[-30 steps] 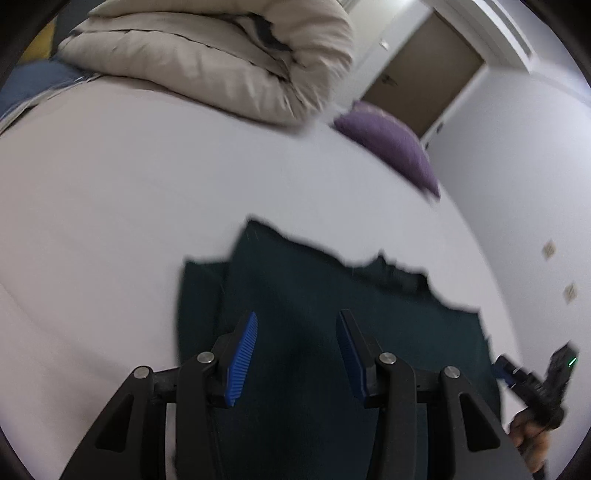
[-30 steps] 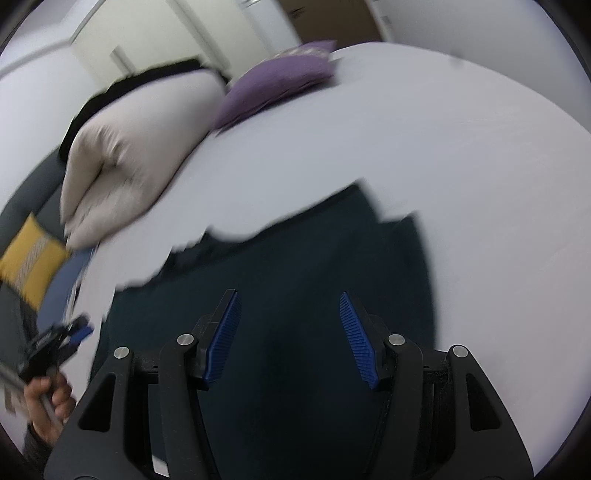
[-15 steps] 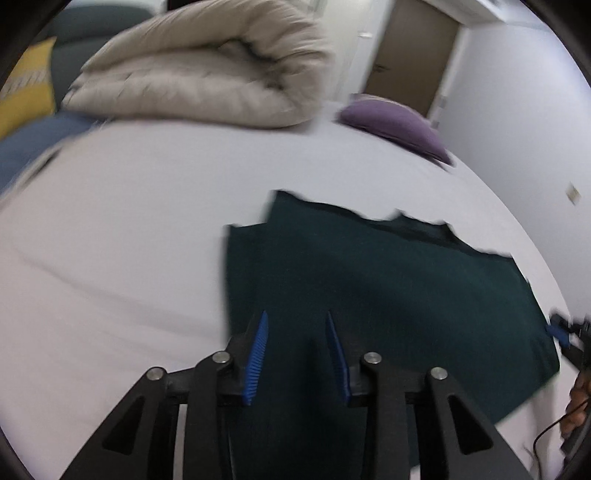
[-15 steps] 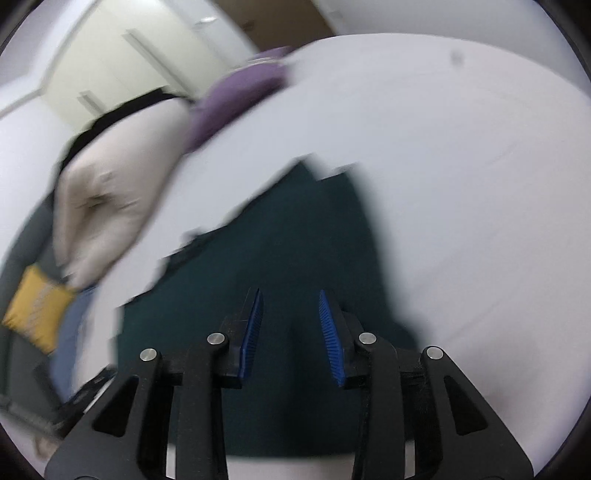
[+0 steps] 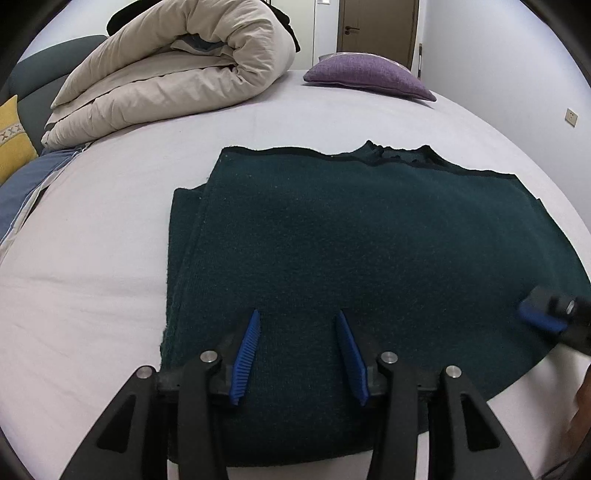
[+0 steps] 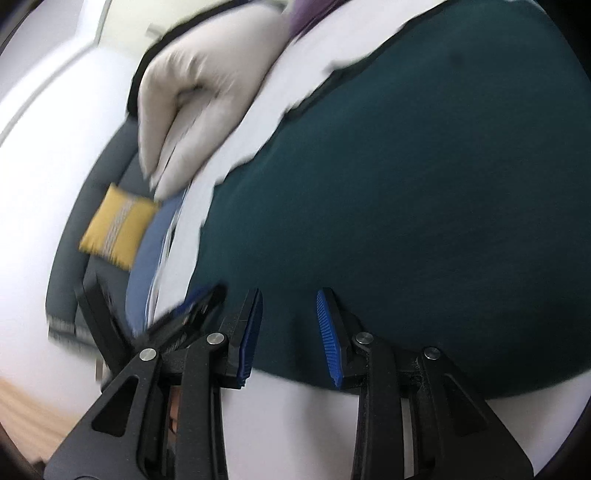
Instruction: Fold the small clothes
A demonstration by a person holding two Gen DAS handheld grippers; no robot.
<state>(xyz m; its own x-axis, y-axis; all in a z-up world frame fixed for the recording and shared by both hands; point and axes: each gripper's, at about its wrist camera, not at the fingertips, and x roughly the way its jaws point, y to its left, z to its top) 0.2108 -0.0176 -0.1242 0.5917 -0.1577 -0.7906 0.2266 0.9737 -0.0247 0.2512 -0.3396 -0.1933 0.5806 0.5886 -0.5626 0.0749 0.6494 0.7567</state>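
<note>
A dark green garment (image 5: 369, 240) lies flat on the white bed (image 5: 92, 277), with a folded layer showing along its left side. My left gripper (image 5: 298, 313) hovers over the garment's near edge; its jaws are opening and the blue pads grip nothing. In the blurred right wrist view, my right gripper (image 6: 290, 293) sits low at the garment's (image 6: 406, 203) near hem. Its jaws are closing, with the hem lying between the tips but not pinched. The right gripper (image 5: 546, 317) also shows at the garment's right corner in the left wrist view. The left gripper (image 6: 199, 306) shows beside the right one.
A rolled beige duvet (image 5: 177, 74) and a purple pillow (image 5: 369, 74) lie at the far end of the bed. A yellow cushion (image 5: 11, 136) and blue cloth (image 5: 22, 192) sit at the left. A brown door (image 5: 380, 26) stands behind. A person's hand (image 5: 581, 406) is at the lower right.
Both grippers have come in toward the garment's near edge. The right one dropped low to the hem and its jaws narrowed. The left view rolled level; its jaws narrowed, then widened.
</note>
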